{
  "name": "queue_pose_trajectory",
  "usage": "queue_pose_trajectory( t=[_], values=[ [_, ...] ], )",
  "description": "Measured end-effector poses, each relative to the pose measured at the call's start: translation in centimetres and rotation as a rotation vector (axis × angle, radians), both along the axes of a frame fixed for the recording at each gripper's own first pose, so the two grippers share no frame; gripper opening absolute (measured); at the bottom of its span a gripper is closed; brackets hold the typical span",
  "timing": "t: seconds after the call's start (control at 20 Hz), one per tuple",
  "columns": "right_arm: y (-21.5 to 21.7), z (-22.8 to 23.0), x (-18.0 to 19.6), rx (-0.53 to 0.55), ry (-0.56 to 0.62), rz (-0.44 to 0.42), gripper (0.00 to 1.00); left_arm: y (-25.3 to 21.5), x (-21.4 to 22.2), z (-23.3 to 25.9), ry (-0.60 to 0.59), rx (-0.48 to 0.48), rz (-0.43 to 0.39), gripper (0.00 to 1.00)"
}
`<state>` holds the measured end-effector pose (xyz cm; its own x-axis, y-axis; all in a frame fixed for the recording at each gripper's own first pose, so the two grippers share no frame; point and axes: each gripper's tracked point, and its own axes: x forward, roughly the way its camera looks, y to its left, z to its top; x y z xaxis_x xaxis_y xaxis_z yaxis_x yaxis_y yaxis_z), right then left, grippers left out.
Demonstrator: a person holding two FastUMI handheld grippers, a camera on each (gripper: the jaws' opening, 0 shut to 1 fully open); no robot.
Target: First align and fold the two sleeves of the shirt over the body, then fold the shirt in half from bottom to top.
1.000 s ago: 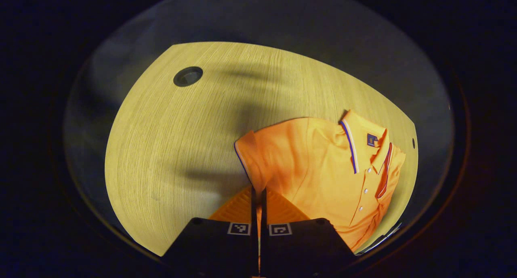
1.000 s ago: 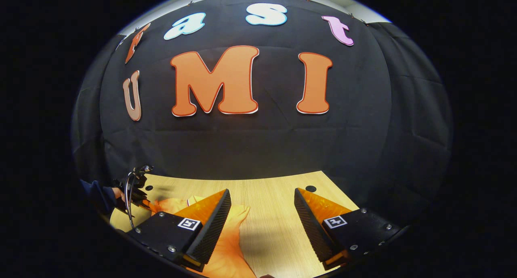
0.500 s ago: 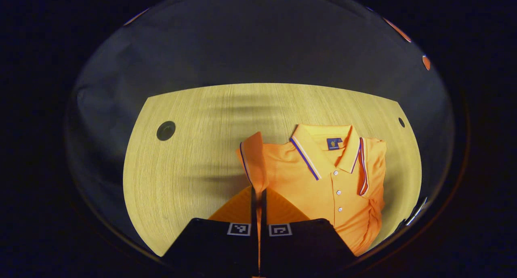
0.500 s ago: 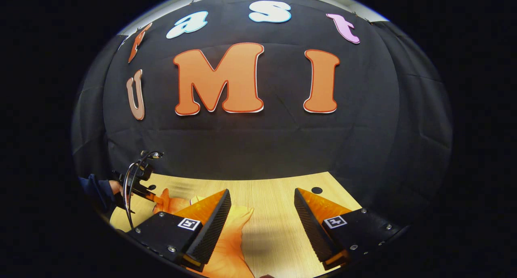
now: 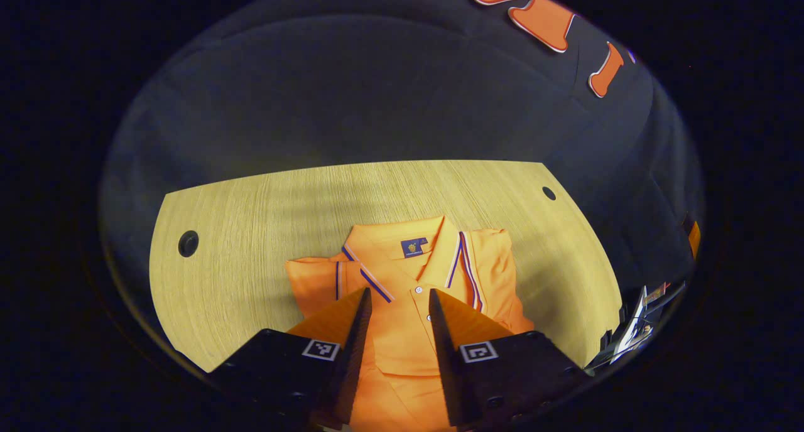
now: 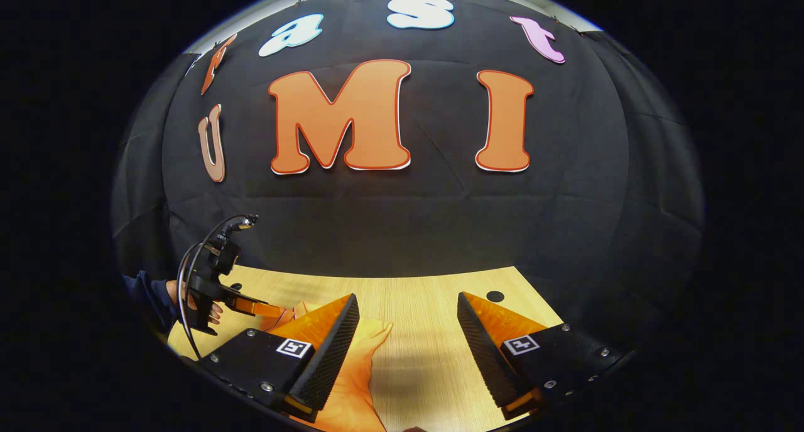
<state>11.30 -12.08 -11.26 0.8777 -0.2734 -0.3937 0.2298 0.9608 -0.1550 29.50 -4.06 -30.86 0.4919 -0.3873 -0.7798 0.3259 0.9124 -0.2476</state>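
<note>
Shirt lies at lower centre of the left gripper view, collar away, long axis running toward the left gripper, spread and empty above it. Right gripper, also spread, hangs beside the shirt's edge.

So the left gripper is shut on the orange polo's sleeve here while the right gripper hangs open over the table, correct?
Not quite. In the left gripper view the left gripper is open, its fingers apart above the orange polo and pressing on nothing; the sleeve lies loose on the shirt. The rest holds: the right gripper view shows the right gripper open over the table.
</note>
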Motion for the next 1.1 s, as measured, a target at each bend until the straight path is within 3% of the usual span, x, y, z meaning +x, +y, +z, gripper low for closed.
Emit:
queue_pose_trajectory(
  t=[0.1,0.15,0.2,0.25,0.3,0.6,0.8,1.1],
  values=[
    [0.1,-0.2,0.4,0.005,-0.004,0.013,0.95,1.5,0.0,1.6,-0.057,0.012,0.053,0.65],
    [0.3,-0.1,0.7,0.007,-0.007,0.023,0.95,2.5,-0.1,2.4,-0.100,0.025,0.076,0.78],
    [0.4,-0.1,1.0,0.009,-0.012,0.031,0.95,3.3,-0.3,3.5,-0.147,0.044,0.094,0.82],
    [0.7,-0.1,1.2,0.011,-0.017,0.044,0.95,4.2,-0.5,5.0,-0.208,0.067,0.110,0.91],
    [0.9,-0.1,1.3,0.009,-0.022,0.054,0.95,4.9,-0.8,6.5,-0.271,0.089,0.127,0.93],
    [2.6,1.0,1.2,-0.041,-0.069,0.116,0.95,6.9,-6.0,17.0,-0.629,0.147,0.205,0.93],
    [4.7,2.7,-0.5,-0.073,-0.125,0.124,0.95,7.5,-10.2,21.1,-0.743,0.084,0.245,0.94],
    [8.2,4.1,-5.6,-0.101,-0.162,0.083,0.95,11.0,-17.2,26.6,-0.906,0.068,0.284,0.95]
  ],
)
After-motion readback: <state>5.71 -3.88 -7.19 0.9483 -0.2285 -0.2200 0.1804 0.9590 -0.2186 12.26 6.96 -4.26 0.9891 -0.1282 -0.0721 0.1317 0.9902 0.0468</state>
